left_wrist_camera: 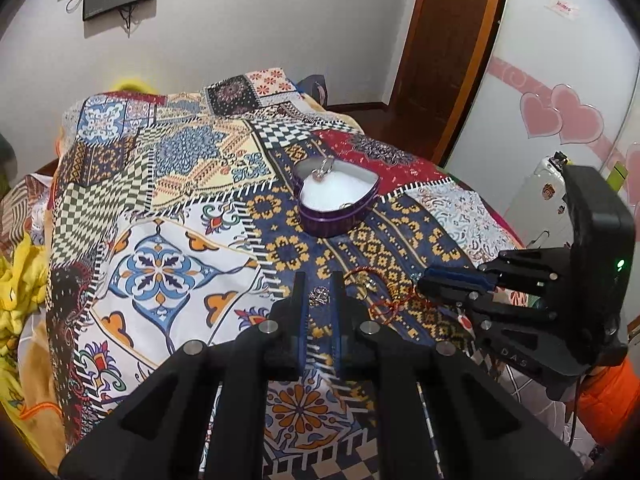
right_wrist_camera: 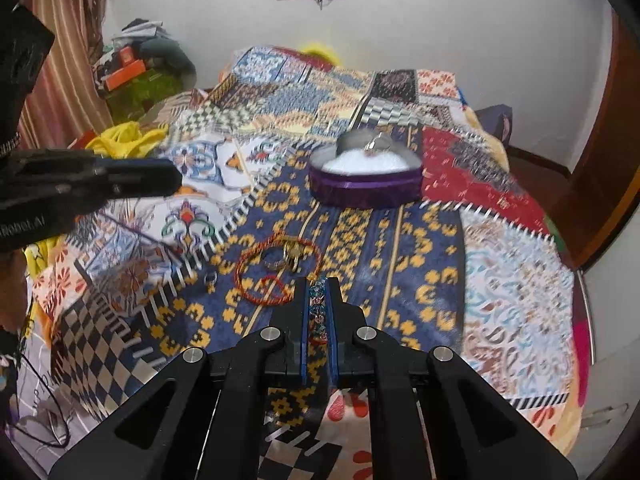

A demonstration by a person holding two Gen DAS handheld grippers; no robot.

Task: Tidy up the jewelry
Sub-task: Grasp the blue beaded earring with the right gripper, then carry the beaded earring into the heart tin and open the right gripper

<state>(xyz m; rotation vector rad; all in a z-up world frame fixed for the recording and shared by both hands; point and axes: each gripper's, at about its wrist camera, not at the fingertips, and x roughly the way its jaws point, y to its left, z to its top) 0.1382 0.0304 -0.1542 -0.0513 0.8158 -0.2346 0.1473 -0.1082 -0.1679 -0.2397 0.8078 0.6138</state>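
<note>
On the patchwork cloth (right_wrist_camera: 500, 240): jewelry scattered near both grippers, heart box further back.
Heart box (right_wrist_camera: 366, 188): purple, heart-shaped, lid off, white padding inside, sitting well beyond the loose pieces.
Inside the box: ring (left_wrist_camera: 325, 168) standing in the padding near the far rim; second small piece at the near rim, too small to name.
Right gripper (right_wrist_camera: 318, 292): pressed together on a beaded bracelet (right_wrist_camera: 318, 308), blue and red beads showing between the blue pads, low over the cloth.
Red cord bracelet (right_wrist_camera: 276, 268): looped on the blue-and-yellow panel just left of the right fingertips.
Within that loop: rings (right_wrist_camera: 286, 258), possibly two or three, blurred.
Small ring (right_wrist_camera: 210, 280): lying alone, left of the cord loop.
Left gripper (left_wrist_camera: 320, 280): narrowly parted, nearly closed, holding nothing, hanging above a small silvery ornament (left_wrist_camera: 319, 295) seen through the gap.
</note>
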